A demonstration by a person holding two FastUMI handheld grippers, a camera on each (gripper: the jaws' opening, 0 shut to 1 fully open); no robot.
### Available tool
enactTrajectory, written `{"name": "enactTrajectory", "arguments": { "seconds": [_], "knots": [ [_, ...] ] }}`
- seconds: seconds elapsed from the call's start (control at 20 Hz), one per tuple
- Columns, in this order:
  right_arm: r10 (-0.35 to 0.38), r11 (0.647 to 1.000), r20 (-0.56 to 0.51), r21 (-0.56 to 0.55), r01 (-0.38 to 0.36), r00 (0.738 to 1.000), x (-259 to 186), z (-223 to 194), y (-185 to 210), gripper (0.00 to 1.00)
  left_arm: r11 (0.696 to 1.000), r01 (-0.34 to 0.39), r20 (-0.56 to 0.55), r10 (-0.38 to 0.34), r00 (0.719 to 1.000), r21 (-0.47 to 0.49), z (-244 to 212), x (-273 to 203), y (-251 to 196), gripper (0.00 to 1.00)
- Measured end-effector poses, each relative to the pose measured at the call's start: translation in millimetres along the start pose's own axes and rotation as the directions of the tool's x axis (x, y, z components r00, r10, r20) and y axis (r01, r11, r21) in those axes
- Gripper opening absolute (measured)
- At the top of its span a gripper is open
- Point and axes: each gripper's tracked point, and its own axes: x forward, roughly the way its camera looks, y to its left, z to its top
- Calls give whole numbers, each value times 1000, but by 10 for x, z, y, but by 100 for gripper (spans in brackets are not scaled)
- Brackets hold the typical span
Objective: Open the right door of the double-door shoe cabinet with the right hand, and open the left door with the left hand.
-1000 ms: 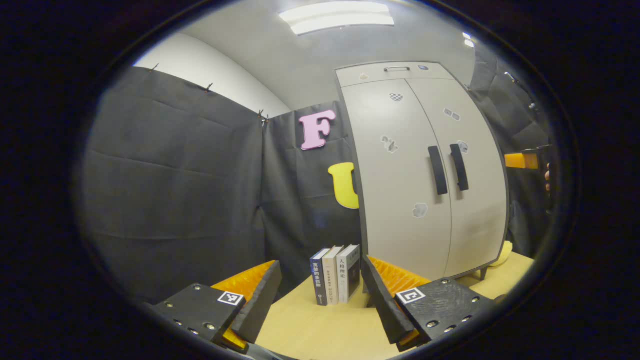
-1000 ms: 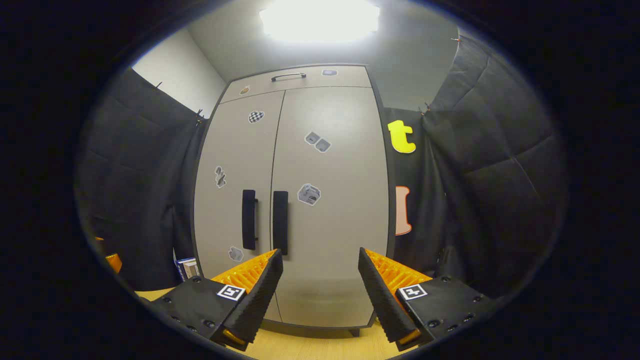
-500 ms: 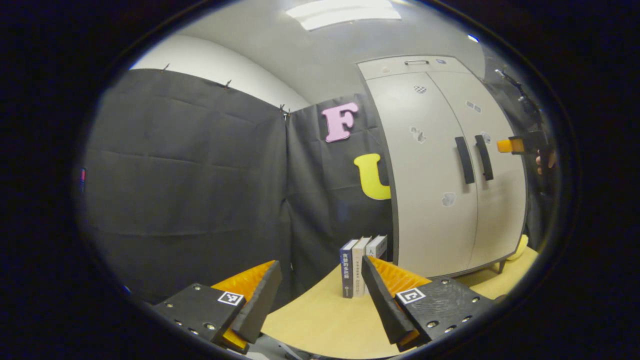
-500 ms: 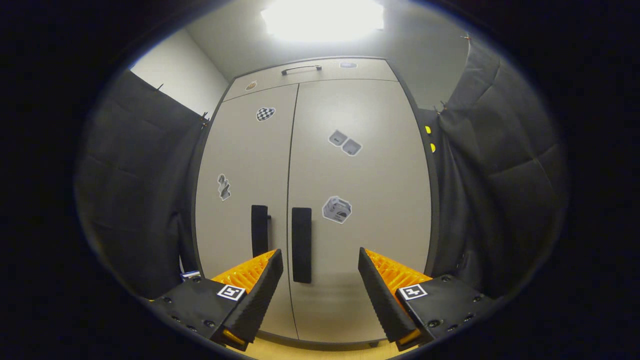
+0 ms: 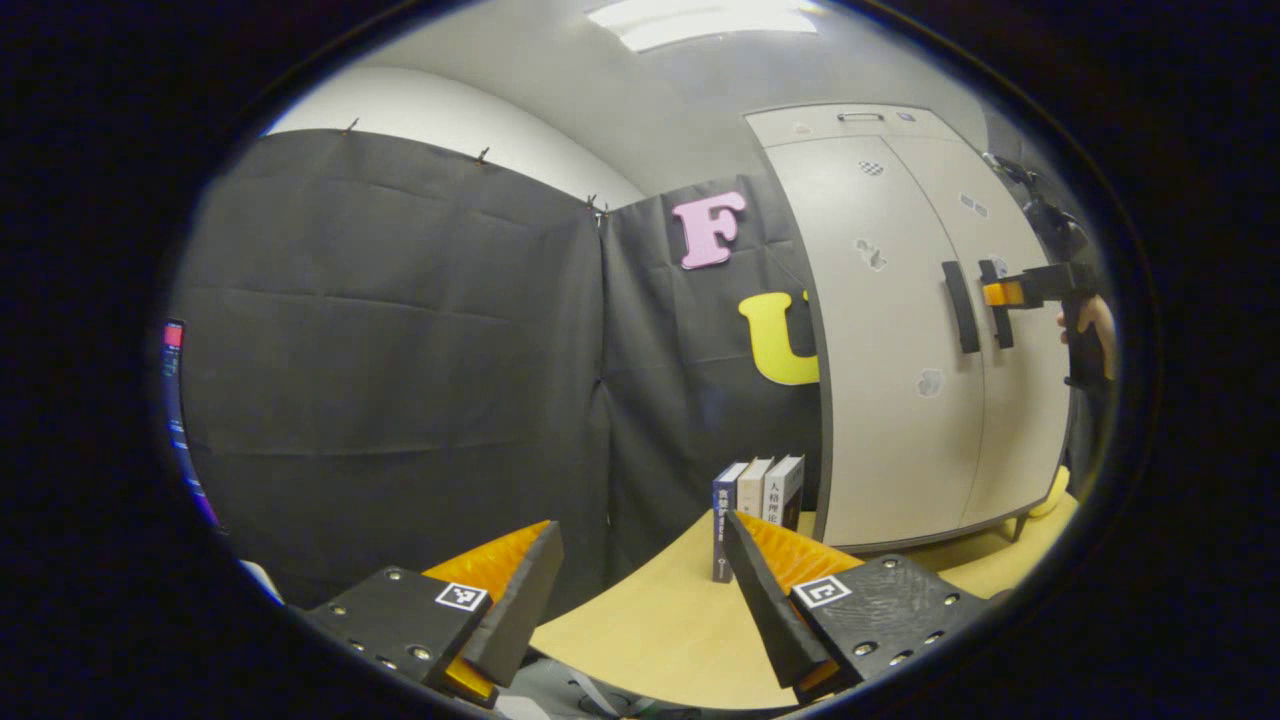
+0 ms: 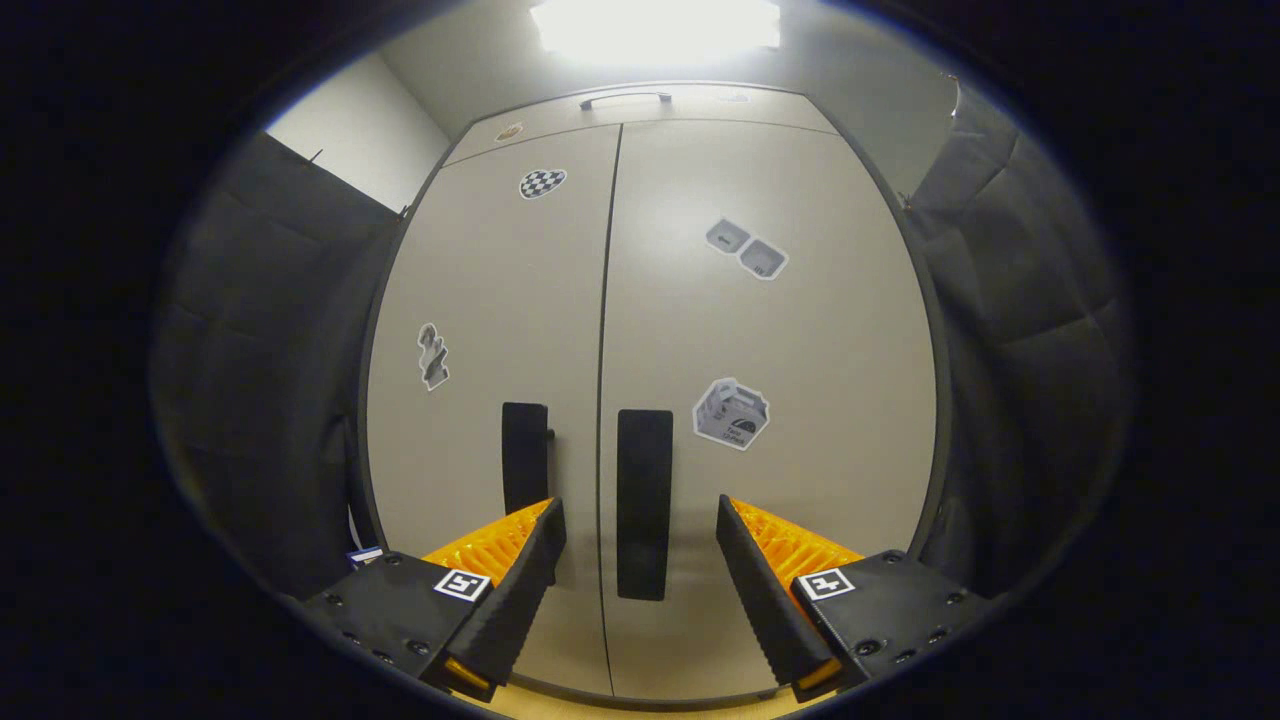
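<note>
Here, right tool [image 6: 640,560] gapes around a flat, slab-shaped handle [image 6: 643,500].

Black cloth walls [image 5: 390,330] pinned under white wall [image 5: 450,110]; grey ceiling, bright ceiling light [image 6: 655,22]; pale wooden table [image 5: 650,630] bearing three upright books [image 5: 758,495].

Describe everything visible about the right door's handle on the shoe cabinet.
The right door handle is a long, flat, matte black vertical bar, mounted near the inner edge of the closed right door, just beside the centre seam. Its twin, the left door handle, sits across the seam. In the right gripper view it stands between the open fingers of the right hand-held gripper, not yet gripped. In the left gripper view that hand-held gripper's tip is at the handle; contact cannot be told.
</note>
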Motion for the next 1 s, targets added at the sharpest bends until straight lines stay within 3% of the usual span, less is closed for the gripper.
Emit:
{"name": "enactTrajectory", "arguments": {
  "seconds": [0.3,0.35,0.45,0.55,0.6,0.7,0.8,0.9,1.0],
  "knots": [
    [-18,999,-93,36,21,996,323,-197,9,82,1000,-26,-3,26,1000,-13,-4,13,115,94],
    [-19,999,-104,44,23,994,331,-212,11,78,1000,-28,-4,28,1000,-13,-1,19,129,94],
    [-23,998,-128,62,32,991,389,-269,30,54,1000,-29,-4,29,1000,-12,1,29,136,95],
    [-33,997,-122,68,42,992,389,-225,20,43,1000,-28,-4,28,1000,-12,2,46,146,95],
    [-53,997,-130,57,60,990,395,-242,0,49,1000,-27,-6,27,1000,-14,-3,49,151,95],
    [-72,997,-127,21,76,989,378,-240,-37,36,1000,-23,-6,23,1000,-18,-4,77,146,95],
    [-70,997,-134,9,72,988,396,-246,-35,36,1000,-15,-4,15,1000,-21,17,98,122,95],
    [-60,998,-153,1,61,986,382,-252,-31,17,1000,-4,-1,4,1000,-18,21,108,87,95],
    [-55,999,-160,-6,54,986,352,-257,-34,17,1000,9,5,-9,1000,-17,45,116,46,94]
  ]
}}
